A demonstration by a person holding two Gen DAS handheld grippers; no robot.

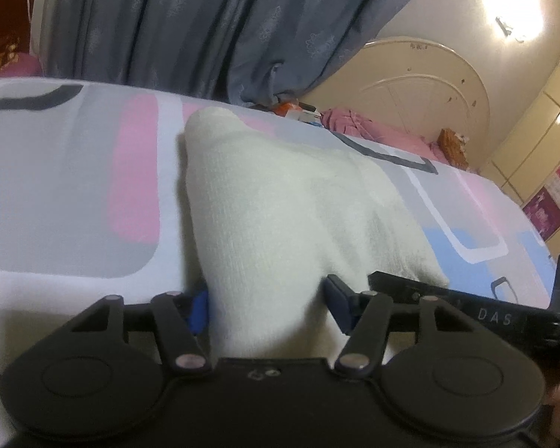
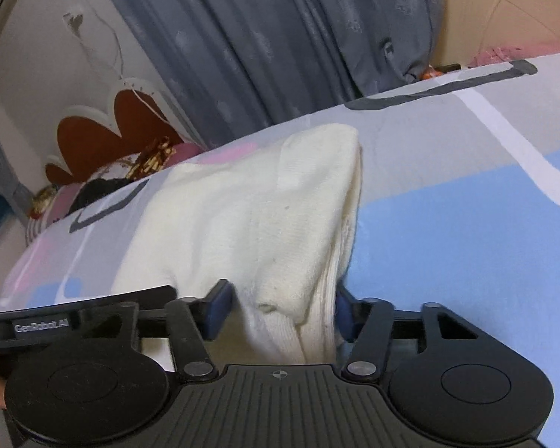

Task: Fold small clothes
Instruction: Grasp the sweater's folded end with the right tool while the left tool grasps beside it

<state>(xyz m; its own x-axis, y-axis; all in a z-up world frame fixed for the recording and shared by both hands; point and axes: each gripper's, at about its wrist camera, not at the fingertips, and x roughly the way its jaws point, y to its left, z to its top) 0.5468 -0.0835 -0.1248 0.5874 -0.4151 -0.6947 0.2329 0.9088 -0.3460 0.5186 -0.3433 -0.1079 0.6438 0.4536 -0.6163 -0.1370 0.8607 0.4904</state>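
Black linkages and round pivot plates of the left hand-held gripper (image 1: pixel 267 308) fill the bottom of its own view, and between its blue pads (image 1: pixel 199 310) sits the near edge of a cream knitted garment (image 1: pixel 276 201). The left pad lies against the cloth; the right pad touches its other side, so the jaws look closed on a bunched fold, though they stand half spread around its thickness. From there the garment runs away across the bed (image 1: pixel 67 194), whose sheet is printed in grey, pink, white and pale blue blocks, and ends in a rounded corner far up the sheet.

Just beside it on the right, the right hand-held gripper (image 2: pixel 280 310) pinches the same garment's (image 2: pixel 265 205) near edge: several ribbed layers hang down between its pads (image 2: pixel 218 310), the right pad pressed to the stack, the left one touching a looser fold. Part of the other tool's black bar crosses the corner of each view, so the two sit close together along that edge.

Beyond the bed (image 2: pixel 466 242) hangs a grey-blue curtain (image 1: pixel 190 26). A cream arched headboard (image 1: pixel 429 89) stands to the right with pink bedding (image 1: pixel 373 130) heaped below it, and a lamp (image 1: pixel 511 3) glares on the wall above.
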